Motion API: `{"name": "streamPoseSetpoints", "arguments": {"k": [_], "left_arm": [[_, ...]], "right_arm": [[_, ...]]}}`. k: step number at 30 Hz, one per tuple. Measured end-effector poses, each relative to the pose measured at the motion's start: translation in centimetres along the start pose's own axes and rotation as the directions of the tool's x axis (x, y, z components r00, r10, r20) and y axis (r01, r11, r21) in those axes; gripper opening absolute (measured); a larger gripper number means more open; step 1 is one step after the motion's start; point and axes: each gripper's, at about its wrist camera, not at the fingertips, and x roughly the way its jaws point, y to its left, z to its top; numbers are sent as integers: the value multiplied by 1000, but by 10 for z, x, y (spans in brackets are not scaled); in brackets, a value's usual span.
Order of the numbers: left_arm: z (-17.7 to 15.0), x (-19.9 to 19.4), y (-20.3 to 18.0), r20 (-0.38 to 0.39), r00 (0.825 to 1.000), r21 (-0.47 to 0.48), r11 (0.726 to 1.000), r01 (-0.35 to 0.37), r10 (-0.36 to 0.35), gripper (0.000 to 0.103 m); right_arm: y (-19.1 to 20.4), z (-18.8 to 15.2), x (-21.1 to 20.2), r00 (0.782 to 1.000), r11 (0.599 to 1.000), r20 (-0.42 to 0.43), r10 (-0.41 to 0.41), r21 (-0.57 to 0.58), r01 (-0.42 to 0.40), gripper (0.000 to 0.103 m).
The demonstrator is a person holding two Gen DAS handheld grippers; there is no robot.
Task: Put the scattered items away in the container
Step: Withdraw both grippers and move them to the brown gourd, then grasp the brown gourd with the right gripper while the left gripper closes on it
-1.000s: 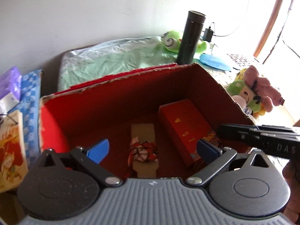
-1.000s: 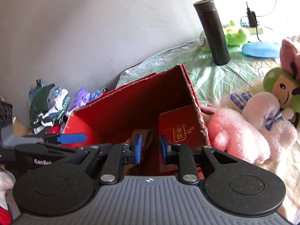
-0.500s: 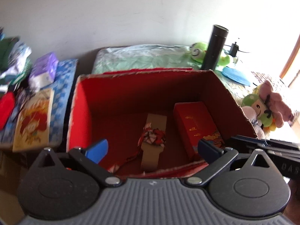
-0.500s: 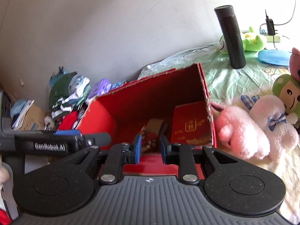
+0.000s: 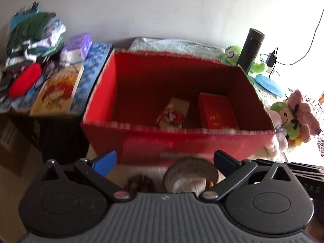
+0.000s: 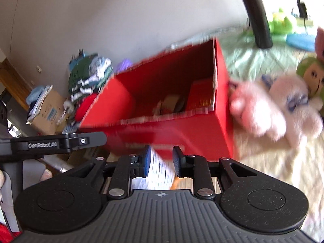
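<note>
Red corrugated cardboard box (image 5: 202, 147), open-topped, stood on the pale bedcover just beyond both grippers. Inside, on its floor: a smaller red rectangular carton with gold print (image 5: 217, 113) toward the right wall, and a tan cardboard piece with a red-and-white patterned wrap (image 5: 172, 117) beside it on the left.

Left gripper (image 5: 164, 160): blue-padded fingers (image 5: 105, 159) spread wide, holding nothing, poised over a round tape-like roll (image 5: 190, 174) and a dark round object (image 5: 139, 183) lying near the box's near wall.

Right gripper (image 6: 161, 161): fingers parted narrowly; a white item with blue print (image 6: 156, 174) showed between them, blurred, so whether they gripped it could not be told.

Right of the box: a pink and white plush toy (image 6: 273, 109) touching its right wall. Far right: a tall black cylindrical flask (image 5: 251, 49). Left: a stack of folded clothes (image 5: 32, 38) and an illustrated book (image 5: 58, 91).
</note>
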Motion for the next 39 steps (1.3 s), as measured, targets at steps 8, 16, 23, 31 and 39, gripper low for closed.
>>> {"name": "streamPoseSetpoints", "arguments": {"k": [8, 16, 23, 31, 39], "left_arm": [[-62, 1, -13, -98, 989, -41, 993, 107, -110, 102], [-95, 33, -42, -143, 980, -18, 990, 137, -138, 101], [-101, 50, -72, -178, 967, 73, 978, 197, -182, 99], [-93, 64, -107, -208, 942, 139, 946, 294, -263, 97], [-89, 81, -155, -273, 894, 234, 876, 421, -356, 96]], "right_arm": [[-20, -23, 13, 985, 993, -163, 61, 112, -43, 32], [-27, -41, 24, 945, 978, -292, 150, 181, -100, 34], [-36, -44, 22, 938, 966, -298, 177, 236, -108, 35], [-68, -41, 0, 951, 952, -265, 159, 297, -76, 36], [-107, -46, -32, 967, 928, -222, 127, 369, -38, 39]]}}
